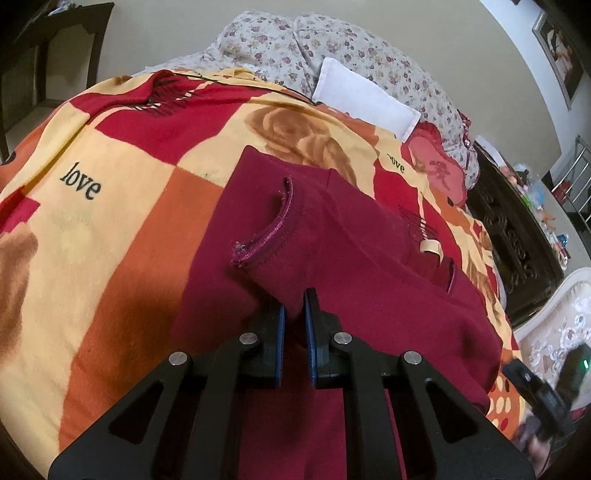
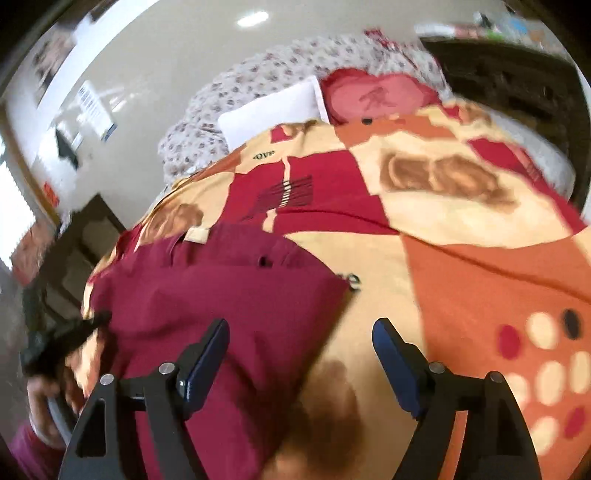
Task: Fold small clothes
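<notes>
**Maroon garment pinched at left, right fingers spread above it**

Black linkage arms fill the near edge of the left wrist view, where the left gripper (image 1: 294, 314) is clenched on a raised fold of the maroon garment (image 1: 351, 251). Its ribbed neckline (image 1: 273, 229) stands open just beyond the fingertips. The garment lies on a patchwork blanket (image 1: 122, 206) of red, orange and cream squares printed with "love".

In the blurred right wrist view, the right gripper (image 2: 301, 354) has its fingers released and wide apart, nothing pressed between them; the garment's right edge (image 2: 328, 314) runs between them. Bare blanket (image 2: 461, 288) spreads to the right and far side, giving open room.

Farther off lie a white pillow (image 1: 365, 98), a floral quilt (image 1: 288, 44) and a red cushion (image 1: 436, 166). Dark carved furniture (image 1: 513, 240) stands beside the bed at right, under plain pale walls (image 1: 166, 33).
</notes>
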Demonstrator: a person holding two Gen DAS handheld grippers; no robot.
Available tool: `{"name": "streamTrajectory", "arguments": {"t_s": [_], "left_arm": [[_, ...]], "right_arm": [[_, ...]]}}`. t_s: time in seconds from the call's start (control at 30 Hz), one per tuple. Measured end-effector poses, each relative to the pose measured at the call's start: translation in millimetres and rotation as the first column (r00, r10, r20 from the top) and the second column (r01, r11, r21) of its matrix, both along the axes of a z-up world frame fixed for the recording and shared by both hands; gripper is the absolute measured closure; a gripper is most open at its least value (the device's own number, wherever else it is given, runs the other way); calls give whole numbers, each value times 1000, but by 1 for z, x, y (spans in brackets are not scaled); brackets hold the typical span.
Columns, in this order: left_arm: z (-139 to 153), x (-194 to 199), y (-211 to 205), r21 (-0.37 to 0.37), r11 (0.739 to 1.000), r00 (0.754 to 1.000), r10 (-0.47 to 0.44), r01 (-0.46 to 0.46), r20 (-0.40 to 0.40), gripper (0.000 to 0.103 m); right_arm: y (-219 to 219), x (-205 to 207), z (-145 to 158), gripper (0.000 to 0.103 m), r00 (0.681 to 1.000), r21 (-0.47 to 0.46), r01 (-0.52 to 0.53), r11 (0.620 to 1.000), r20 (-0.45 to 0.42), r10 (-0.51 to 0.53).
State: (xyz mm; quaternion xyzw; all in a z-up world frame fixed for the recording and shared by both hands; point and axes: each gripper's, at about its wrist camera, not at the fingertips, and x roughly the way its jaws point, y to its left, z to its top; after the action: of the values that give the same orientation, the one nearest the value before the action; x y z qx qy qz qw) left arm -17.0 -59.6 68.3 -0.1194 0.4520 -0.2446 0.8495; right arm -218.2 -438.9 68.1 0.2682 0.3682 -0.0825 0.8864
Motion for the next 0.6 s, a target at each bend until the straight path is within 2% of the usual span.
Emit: {"name": "streamTrajectory", "arguments": {"t_s": [0.07, 0.13, 0.17, 0.23, 0.33, 0.4, 0.47, 0.5, 0.57, 0.6], "left_arm": [[-1, -1, -1, 15, 1000, 1000, -4, 4, 2, 94], [-2, 0, 0, 12, 1000, 1000, -5, 5, 0, 94], [-1, 1, 1, 5, 1000, 1000, -6, 6, -4, 94], [2, 1, 1, -12, 1000, 1000, -7, 7, -1, 94], [9, -2, -3, -31, 999, 999, -7, 9, 47, 94], [5, -3, -12, 20, 1000, 998, -6, 5, 68, 94], [-10, 4, -16, 58, 998, 1000, -13, 12, 19, 94], [-15, 7, -15, 57, 998, 1000, -13, 13, -6, 94], [-17, 9, -7, 31, 999, 999, -20, 22, -36, 90], [-14, 8, -2, 25, 999, 999, -21, 22, -37, 90]], "right_arm": [[-4, 19, -12, 33, 999, 57, -37, 998, -3, 37], [-3, 32, -13, 83, 998, 9, -44, 999, -34, 44], [-2, 35, -8, 87, 999, -20, -49, 999, -24, 49], [5, 38, 11, 91, 999, -91, -53, 994, 1, 53], [14, 45, 39, 94, 997, -232, -62, 971, 31, 71], [13, 53, 33, 94, 998, -246, -68, 967, -6, 69], [11, 64, 12, 94, 995, -283, -77, 956, -89, 54], [6, 63, 0, 94, 993, -250, -72, 966, -108, 46], [-5, 50, 2, 88, 998, -185, -33, 982, -67, 21], [-8, 40, 9, 69, 998, -187, 2, 982, -66, -14]]}}
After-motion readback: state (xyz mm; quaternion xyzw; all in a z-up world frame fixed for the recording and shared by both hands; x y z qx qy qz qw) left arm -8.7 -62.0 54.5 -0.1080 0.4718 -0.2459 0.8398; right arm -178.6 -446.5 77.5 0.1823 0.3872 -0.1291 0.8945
